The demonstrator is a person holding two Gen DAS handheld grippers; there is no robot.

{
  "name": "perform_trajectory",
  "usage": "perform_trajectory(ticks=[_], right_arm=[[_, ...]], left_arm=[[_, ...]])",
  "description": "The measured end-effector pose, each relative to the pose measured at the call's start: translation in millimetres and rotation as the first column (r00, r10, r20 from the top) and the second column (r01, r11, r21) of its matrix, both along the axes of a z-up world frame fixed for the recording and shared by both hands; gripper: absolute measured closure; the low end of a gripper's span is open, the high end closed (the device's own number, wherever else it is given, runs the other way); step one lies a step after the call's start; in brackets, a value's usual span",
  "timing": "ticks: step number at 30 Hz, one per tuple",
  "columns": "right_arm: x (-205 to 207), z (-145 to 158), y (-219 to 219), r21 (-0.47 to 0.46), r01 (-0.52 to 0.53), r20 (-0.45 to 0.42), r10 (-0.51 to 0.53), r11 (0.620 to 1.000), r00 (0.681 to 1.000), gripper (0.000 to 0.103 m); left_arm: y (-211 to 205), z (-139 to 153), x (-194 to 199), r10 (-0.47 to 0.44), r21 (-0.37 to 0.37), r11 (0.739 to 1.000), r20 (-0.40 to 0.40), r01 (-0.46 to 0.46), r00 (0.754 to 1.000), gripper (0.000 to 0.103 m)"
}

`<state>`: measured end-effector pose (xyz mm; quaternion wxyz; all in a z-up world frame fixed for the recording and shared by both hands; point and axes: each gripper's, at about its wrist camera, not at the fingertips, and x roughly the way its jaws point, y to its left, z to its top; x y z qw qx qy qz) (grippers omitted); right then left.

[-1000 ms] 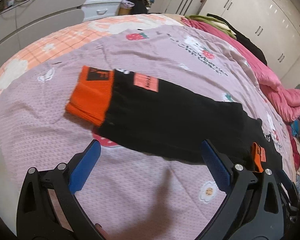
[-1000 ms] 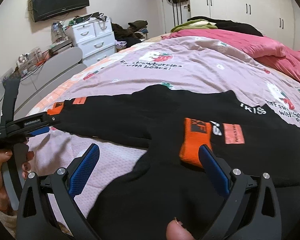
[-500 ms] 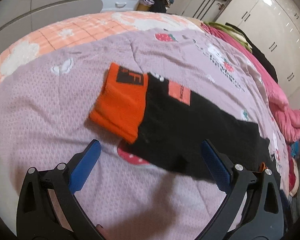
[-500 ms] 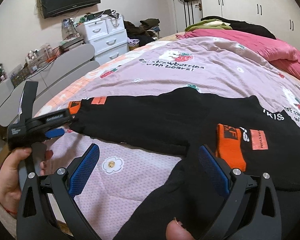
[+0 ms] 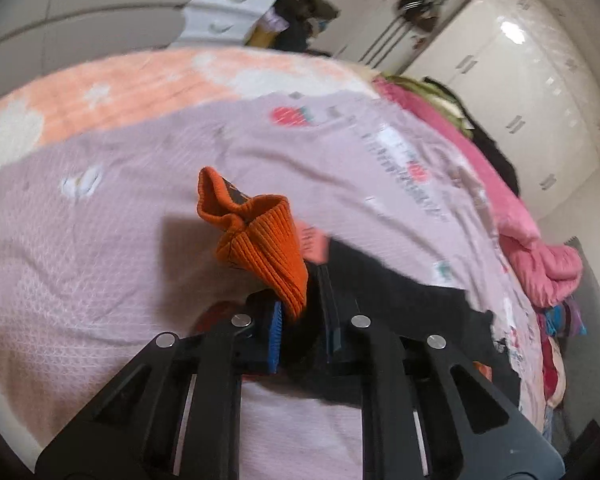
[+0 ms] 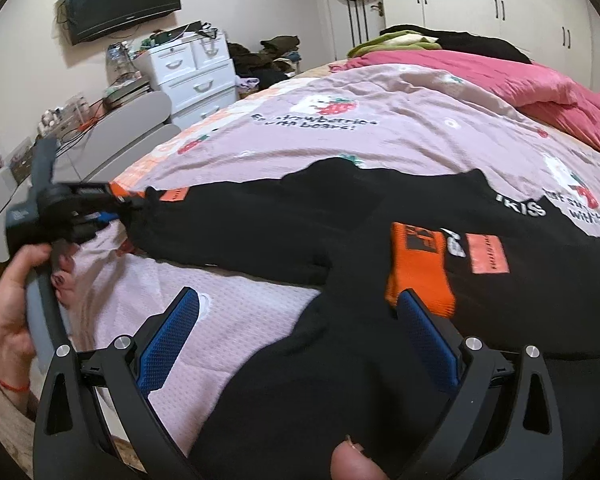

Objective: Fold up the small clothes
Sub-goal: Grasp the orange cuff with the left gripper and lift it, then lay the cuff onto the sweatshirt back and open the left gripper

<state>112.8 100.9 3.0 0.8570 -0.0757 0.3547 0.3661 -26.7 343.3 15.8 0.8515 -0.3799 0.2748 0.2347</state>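
The left wrist view is motion-blurred, and the left gripper (image 5: pixel 300 320) hides where its blue pads meet the cloth; its jaws have just been closing and now pinch the ribbed orange cuff (image 5: pixel 260 248) of the black sweater (image 6: pixel 340 220), the cuff bunched and lifted off the bed. In the right wrist view the same gripper (image 6: pixel 112 212) shows blurred near the left edge of the bed, held by a hand (image 6: pixel 8 308) partly cut off by the frame.

The sweater lies spread across the lilac bedspread (image 6: pixel 380 100), its near hem hidden under the right gripper (image 6: pixel 296 332), whose blue textured pads stand wide apart with nothing between them, one over the bedspread, one over black knit. A second orange cuff (image 6: pixel 420 268) lies folded onto the sweater's body beside a salmon patch (image 6: pixel 488 256); its print is too small to read. White letters "IKISS" show near the sweater's far edge. The bedspread reads "strawberries with bears!", the first word unclear. A fingertip (image 6: pixel 352 460) pokes in at the bottom edge.

A crumpled pink quilt (image 6: pixel 540 80) lies along the far right side of the bed.
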Motion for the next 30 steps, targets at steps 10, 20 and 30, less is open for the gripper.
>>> perform_trajectory(ticks=[10, 20, 30], right_arm=[[5.6, 0.2, -47.5, 0.028, 0.087, -0.020, -0.086, 0.996, 0.996, 0.004], [13.8, 8.0, -84.5, 0.003, 0.148, 0.027, -0.148, 0.989, 0.989, 0.004], [35.5, 13.7, -132.4, -0.006, 0.249, 0.071, -0.248, 0.968, 0.966, 0.004]], left_arm=[[-62.2, 47.4, 28.2, -0.159, 0.041, 0.987, 0.137, 0.155, 0.978, 0.096], [-114.6, 69.6, 63.8, -0.259, 0.033, 0.966, 0.227, 0.258, 0.939, 0.096], [-152.5, 78.6, 82.4, -0.345, 0.047, 0.937, 0.264, 0.345, 0.901, 0.097]])
